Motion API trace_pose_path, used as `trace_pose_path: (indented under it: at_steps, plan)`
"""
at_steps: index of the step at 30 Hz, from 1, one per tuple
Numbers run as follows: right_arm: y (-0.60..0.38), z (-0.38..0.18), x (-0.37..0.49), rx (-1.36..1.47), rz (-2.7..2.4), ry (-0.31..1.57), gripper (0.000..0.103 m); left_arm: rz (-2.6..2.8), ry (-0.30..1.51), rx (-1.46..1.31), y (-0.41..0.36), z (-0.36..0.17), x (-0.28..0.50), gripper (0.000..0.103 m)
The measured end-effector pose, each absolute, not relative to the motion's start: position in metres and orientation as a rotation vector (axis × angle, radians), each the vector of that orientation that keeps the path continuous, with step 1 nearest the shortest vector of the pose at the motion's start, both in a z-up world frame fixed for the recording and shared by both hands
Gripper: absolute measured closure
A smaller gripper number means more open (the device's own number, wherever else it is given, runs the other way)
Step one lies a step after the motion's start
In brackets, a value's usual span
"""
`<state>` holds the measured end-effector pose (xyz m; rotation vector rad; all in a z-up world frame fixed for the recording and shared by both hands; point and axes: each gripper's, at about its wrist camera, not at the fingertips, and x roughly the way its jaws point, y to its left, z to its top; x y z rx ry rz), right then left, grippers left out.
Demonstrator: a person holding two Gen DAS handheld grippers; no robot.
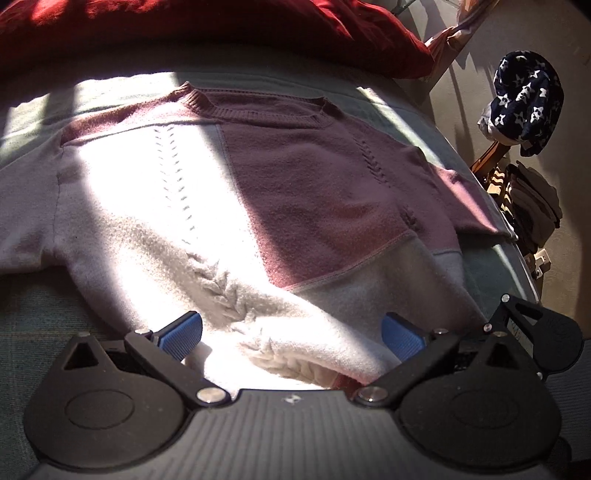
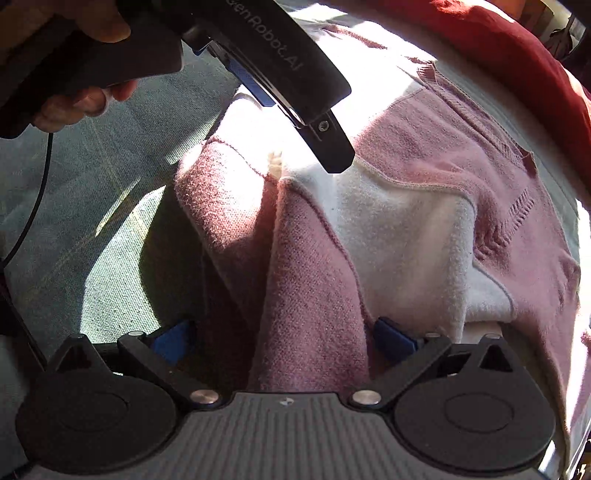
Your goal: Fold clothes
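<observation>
grey bedcover [image 1: 44,302] bears sweater [image 1: 314,192], red blanket [image 1: 221,33] beyond.

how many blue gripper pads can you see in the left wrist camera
2. One blue pad sits at lower left, the other at lower right, with a fold of the pink and white sweater between them. None seems hidden.

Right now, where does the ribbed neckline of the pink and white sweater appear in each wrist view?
Left wrist view: the ribbed neckline runs across the upper centre, beyond the open left gripper.
Right wrist view: it slants down the upper right, beyond the right gripper.
Shared landmark: the dark red fabric just behind the collar.
</observation>
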<state>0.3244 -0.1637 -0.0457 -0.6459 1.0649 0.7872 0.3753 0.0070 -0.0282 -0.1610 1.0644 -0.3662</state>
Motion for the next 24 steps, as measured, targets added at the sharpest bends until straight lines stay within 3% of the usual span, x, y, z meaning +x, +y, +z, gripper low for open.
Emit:
trace_pose_path:
  at_steps: [3,12,24]
  plan:
    - [-0.165,-0.029,0.323,-0.685,0.818,0.945,0.000,-0.251,1.048,-0.119,0.024,-0.011,0.366,0.001]
    - [-0.120,-0.053,0.321,-0.954,0.904,0.787,0.000,-0.098,1.098,-0.070,0.039,-0.014,0.335,0.001]
    - [-0.176,-0.018,0.413,-0.747,0.662,0.795,0.000,-0.172,1.088,-0.022,0.022,-0.017,0.330,0.001]
